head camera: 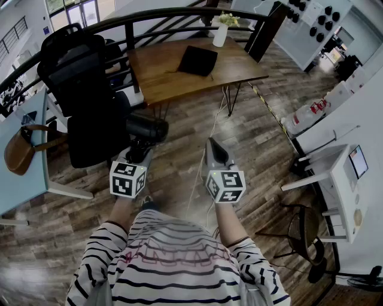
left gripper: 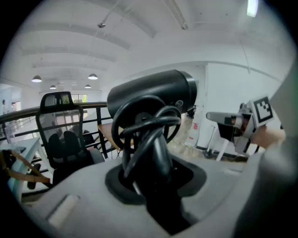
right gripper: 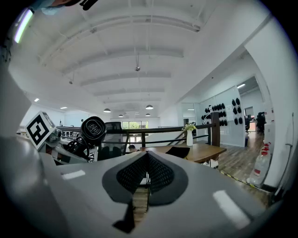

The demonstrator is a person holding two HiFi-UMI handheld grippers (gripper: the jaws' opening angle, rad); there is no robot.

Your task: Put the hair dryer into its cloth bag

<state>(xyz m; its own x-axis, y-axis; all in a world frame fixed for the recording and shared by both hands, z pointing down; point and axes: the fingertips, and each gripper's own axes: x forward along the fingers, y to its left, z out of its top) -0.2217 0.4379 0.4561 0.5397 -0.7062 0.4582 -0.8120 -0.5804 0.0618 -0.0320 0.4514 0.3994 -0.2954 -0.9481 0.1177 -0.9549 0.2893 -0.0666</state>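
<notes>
The black hair dryer (head camera: 148, 128) hangs in the air over the floor, its cord coiled around the handle (left gripper: 149, 139). My left gripper (head camera: 139, 153) is shut on that handle, and the dryer's barrel (left gripper: 156, 93) lies across just beyond the jaws. To its right my right gripper (head camera: 214, 147) is shut with nothing between its jaws, which meet in the right gripper view (right gripper: 146, 174). A flat black cloth bag (head camera: 198, 60) lies on the wooden table (head camera: 167, 77) ahead, far from both grippers. The right gripper view also shows the dryer (right gripper: 93, 128) and the bag (right gripper: 178, 152).
A black office chair (head camera: 87, 89) stands close on the left, by a light blue desk (head camera: 24, 173) with a brown handbag (head camera: 18, 149). A white vase with flowers (head camera: 221, 31) sits on the table's far edge. A black railing (head camera: 149, 18) runs behind. White furniture (head camera: 335, 173) stands at the right.
</notes>
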